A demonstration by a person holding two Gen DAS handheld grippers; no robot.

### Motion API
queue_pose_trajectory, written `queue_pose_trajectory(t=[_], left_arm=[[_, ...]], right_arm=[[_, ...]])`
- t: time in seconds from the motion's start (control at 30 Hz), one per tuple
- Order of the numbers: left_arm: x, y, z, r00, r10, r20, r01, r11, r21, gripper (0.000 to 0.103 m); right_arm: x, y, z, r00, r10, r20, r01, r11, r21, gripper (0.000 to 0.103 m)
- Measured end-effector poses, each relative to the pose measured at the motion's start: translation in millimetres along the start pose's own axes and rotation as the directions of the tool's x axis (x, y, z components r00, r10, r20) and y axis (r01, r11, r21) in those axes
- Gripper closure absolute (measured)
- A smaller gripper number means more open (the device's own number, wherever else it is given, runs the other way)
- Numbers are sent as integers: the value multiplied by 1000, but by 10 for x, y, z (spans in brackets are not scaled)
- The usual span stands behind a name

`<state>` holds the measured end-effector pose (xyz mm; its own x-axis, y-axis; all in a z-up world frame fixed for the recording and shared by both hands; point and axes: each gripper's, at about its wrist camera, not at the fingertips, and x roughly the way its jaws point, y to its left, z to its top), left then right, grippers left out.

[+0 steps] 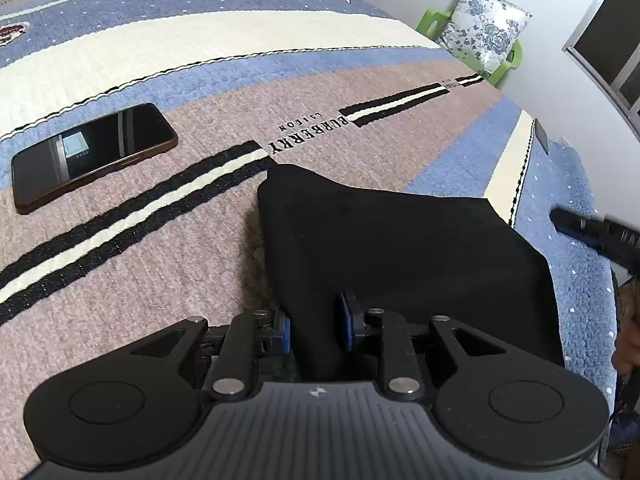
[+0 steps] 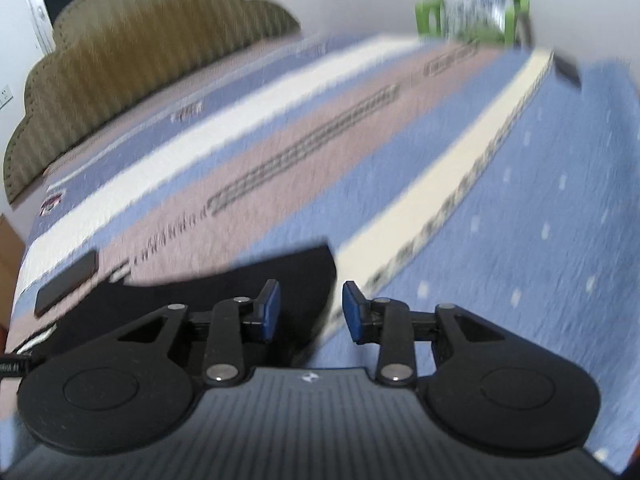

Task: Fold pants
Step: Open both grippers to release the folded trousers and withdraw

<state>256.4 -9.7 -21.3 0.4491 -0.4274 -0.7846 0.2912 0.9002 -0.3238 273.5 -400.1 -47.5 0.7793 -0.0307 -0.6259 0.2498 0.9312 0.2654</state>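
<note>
Two grippers: left gripper (image 1: 315,326) and right gripper (image 2: 311,312), blue-padded fingers spread, nothing grasped.
Pants: black pants (image 1: 392,256), soft matte bundle, laid on blanket near its edge.
Blanket: striped fleecy blanket (image 1: 168,240).
Phone: glossy slab (image 1: 94,156).

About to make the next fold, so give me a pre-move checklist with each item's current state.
1. Left gripper open over the black pants: ok.
2. Right gripper open, holding nothing: ok.
3. Pants lying flat on the blanket: ok.
4. Phone apart from the pants: ok.
5. Right wrist view sharp enough to aim: not ok, blurred.
6. Layers aligned inside the fold: cannot tell.
</note>
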Motion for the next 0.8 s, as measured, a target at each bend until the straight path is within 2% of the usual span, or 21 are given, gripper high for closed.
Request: queue_pose_trajectory(t=[0.1,0.2,0.23,0.3,0.37,0.43,0.5,0.53,0.57,0.63,0.7,0.77,0.8], left_arm=[[33,-23,-24,1000,21,-18,-21,1000,23,79],[10,-33,-56,999,32,-8,-32,999,39,77],[-5,-15,-59,1000,27,-7,-27,999,32,74],[-54,47,-50,1000,18,-6,-18,1000,8,71],[-113,105,-37,999,40,8,-40,999,-11,71],[-188,150,-26,998,48,39,-48,999,-21,71],[-265,184,-5,996,46,81,-43,998,-42,71],[-292,184,8,994,44,101,-39,998,-52,71],[-307,161,26,993,28,119,-21,998,-55,71],[-279,73,57,993,-19,117,24,999,-44,71],[-184,-64,48,993,-79,91,82,996,-27,69],[-47,-227,-5,992,-118,50,118,993,0,56],[17,-301,-49,992,-117,41,117,993,13,44]], right_arm=[[71,50,87,993,113,15,-113,993,41,70],[365,70,59,976,215,-33,-208,968,136,70],[501,55,19,974,218,-67,-204,965,166,72],[716,-27,-85,976,171,-132,-144,970,196,79],[789,-168,-170,980,133,-148,-103,976,194,99],[757,-315,-192,981,125,-150,-88,969,229,100],[598,-363,-159,983,133,-125,-98,962,254,87],[479,-334,-154,985,141,-99,-114,965,235,72],[393,-314,-150,984,162,-80,-142,967,212,63],[209,-228,-204,969,237,-66,-222,958,182,62],[183,-215,-296,960,259,-108,-239,956,169,62],[234,-271,-359,962,228,-151,-204,966,158,65],[271,-303,-386,962,216,-169,-189,969,161,66]])
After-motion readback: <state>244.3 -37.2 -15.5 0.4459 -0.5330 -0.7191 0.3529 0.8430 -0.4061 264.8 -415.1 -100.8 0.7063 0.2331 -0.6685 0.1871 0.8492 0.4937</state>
